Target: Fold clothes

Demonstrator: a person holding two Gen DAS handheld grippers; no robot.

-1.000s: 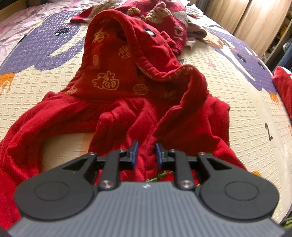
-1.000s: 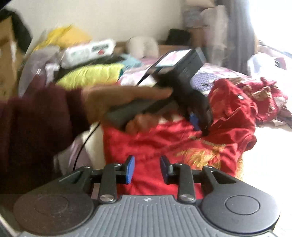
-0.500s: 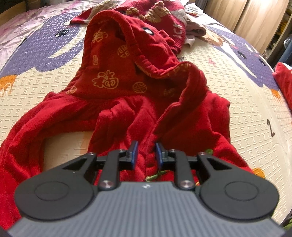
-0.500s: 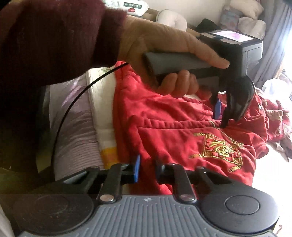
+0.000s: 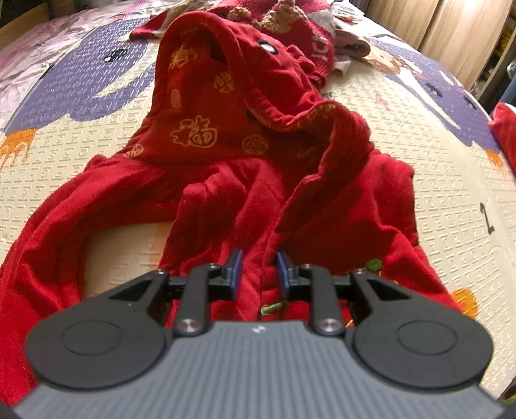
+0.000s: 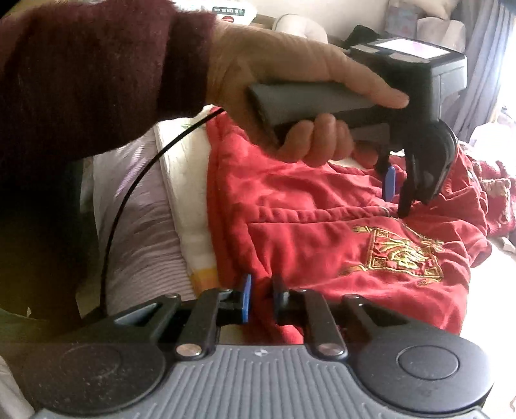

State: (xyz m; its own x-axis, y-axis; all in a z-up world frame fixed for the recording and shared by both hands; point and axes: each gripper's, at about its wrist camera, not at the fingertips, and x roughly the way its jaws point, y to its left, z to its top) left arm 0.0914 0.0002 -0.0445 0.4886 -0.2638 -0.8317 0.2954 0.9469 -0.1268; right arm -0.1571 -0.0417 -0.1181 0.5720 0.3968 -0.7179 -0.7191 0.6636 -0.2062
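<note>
A red hooded jacket (image 5: 225,180) with gold characters lies spread on the play mat, its hood (image 5: 209,96) away from me. My left gripper (image 5: 258,270) sits low on the front placket. A ridge of red cloth fills the gap between its pads while the jaws are opening slightly. The right wrist view shows the same jacket (image 6: 322,241) with a gold embroidered patch (image 6: 403,254). There a hand (image 6: 290,80) in a dark red sleeve holds the left gripper (image 6: 398,193) tip-down on the placket. My right gripper (image 6: 261,299) has the jacket's near edge between its pads, and its jaws are easing open.
A cream and purple play mat (image 5: 435,145) lies under the jacket. Other red knitwear (image 5: 290,25) is heaped beyond the hood, and a red item (image 5: 506,135) shows at the right edge. A black cable (image 6: 129,199) hangs over purple striped cloth (image 6: 145,241) at left.
My right gripper has dropped to the jacket's near edge and its jaws have narrowed around the cloth. The left gripper has stayed in place, with its pads a touch wider apart.
</note>
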